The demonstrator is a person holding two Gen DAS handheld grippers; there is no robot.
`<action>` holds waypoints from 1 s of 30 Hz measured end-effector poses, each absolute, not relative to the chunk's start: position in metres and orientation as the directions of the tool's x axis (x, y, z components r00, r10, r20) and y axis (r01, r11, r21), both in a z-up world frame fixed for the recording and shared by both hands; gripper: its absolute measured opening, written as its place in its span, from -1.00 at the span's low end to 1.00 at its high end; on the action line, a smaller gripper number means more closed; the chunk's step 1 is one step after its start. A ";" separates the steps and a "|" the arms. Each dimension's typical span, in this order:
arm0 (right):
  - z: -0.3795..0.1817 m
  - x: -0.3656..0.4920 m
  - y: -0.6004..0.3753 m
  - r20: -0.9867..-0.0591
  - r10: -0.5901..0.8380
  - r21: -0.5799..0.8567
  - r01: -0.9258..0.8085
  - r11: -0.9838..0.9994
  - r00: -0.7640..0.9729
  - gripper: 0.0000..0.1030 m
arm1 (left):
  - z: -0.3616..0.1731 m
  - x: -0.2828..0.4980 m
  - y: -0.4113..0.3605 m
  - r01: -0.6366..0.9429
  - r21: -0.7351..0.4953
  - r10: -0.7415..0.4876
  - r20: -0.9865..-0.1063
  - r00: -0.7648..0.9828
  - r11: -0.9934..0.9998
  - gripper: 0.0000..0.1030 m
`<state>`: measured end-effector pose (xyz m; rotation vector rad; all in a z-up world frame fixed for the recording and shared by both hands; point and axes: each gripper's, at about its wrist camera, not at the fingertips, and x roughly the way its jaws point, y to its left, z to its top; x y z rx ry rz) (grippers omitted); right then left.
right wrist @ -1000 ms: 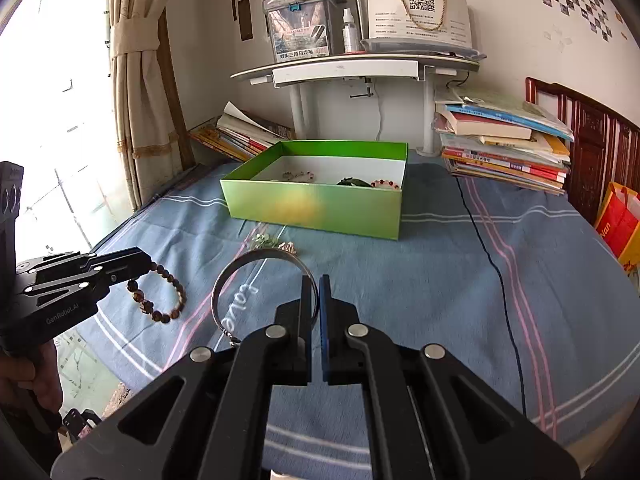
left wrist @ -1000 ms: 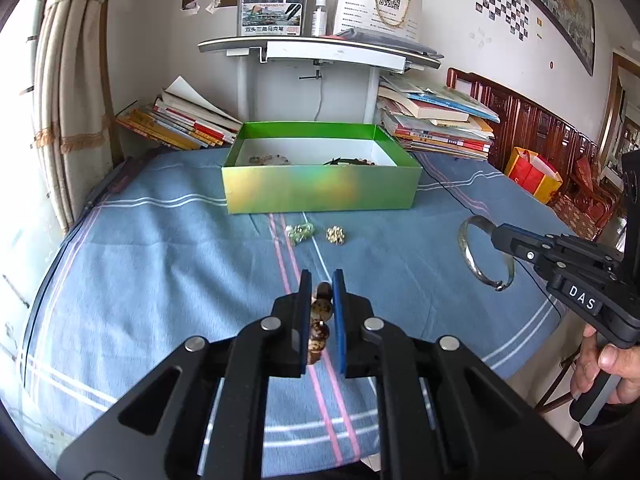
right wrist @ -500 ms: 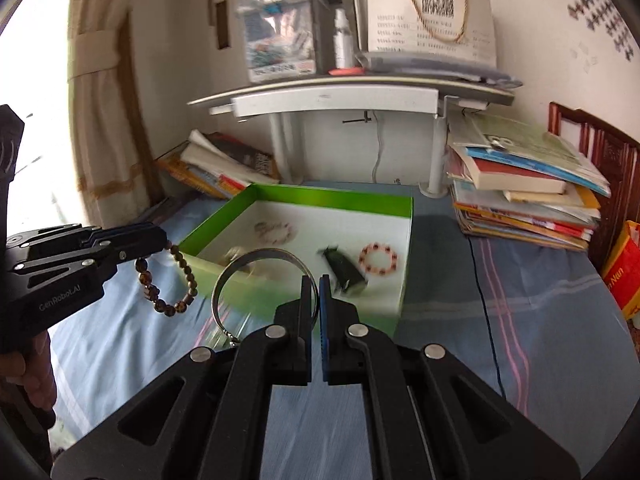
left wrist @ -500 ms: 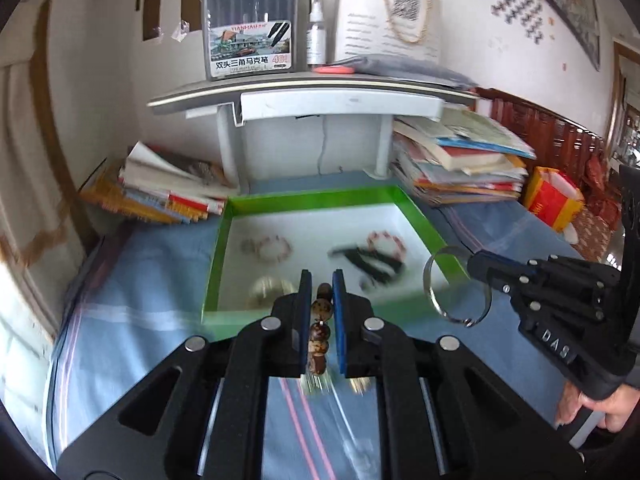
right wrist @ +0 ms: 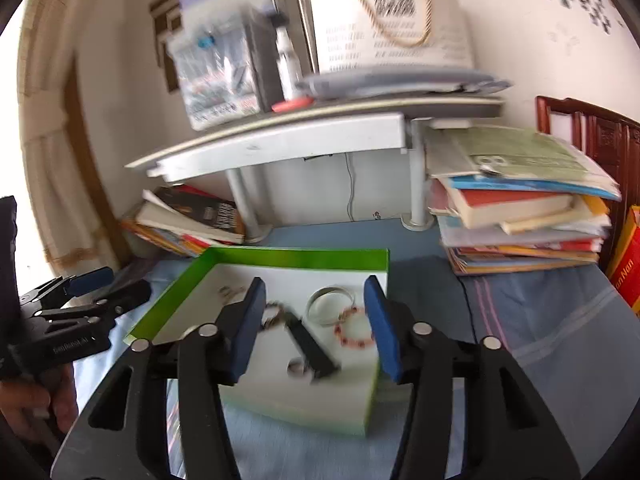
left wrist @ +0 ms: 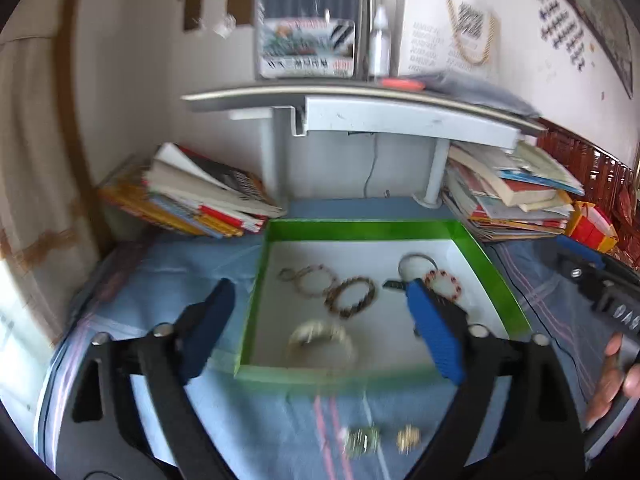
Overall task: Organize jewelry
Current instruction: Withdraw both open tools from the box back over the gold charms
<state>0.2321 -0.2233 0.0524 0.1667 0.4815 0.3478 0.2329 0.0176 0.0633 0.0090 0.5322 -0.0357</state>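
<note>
A green box [left wrist: 372, 230] with a white floor stands on the blue cloth; it also shows in the right wrist view [right wrist: 296, 257]. In it lie a brown bead bracelet [left wrist: 352, 297], a silver bangle [right wrist: 330, 305], a red bead bracelet [right wrist: 354, 332], a black item [right wrist: 310, 344] and other bracelets. My left gripper [left wrist: 320, 304] is open and empty above the box's near edge. My right gripper [right wrist: 316, 296] is open and empty above the box. Two small jewelry pieces [left wrist: 364, 438] [left wrist: 408, 436] lie on the cloth in front of the box.
A grey shelf [left wrist: 360, 108] with a marker case and a paper bag stands behind the box. Book stacks lie at the back left [left wrist: 200, 200] and back right [left wrist: 516, 196]. A curtain [right wrist: 52, 140] hangs at the left.
Both grippers have opened. The brown bead bracelet and the silver bangle have left the jaws and now lie in the box. Both grippers moved closer over the box.
</note>
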 end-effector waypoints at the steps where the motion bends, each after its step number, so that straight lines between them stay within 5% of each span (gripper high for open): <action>1: 0.052 0.213 -0.229 -0.411 0.375 0.251 -0.292 0.923 0.831 0.17 | 0.062 0.217 0.019 0.035 0.001 -0.030 -0.502 0.864 0.999 0.73; 13: 0.029 0.054 -0.220 -0.447 0.398 0.193 -0.348 0.918 0.801 0.26 | 0.011 0.060 0.009 0.024 0.006 -0.016 -0.569 0.822 1.000 0.78; 30: 0.015 -0.008 -0.210 -0.448 0.381 0.145 -0.355 0.924 0.809 0.26 | 0.005 0.002 0.003 0.033 -0.001 -0.028 -0.559 0.828 0.999 0.78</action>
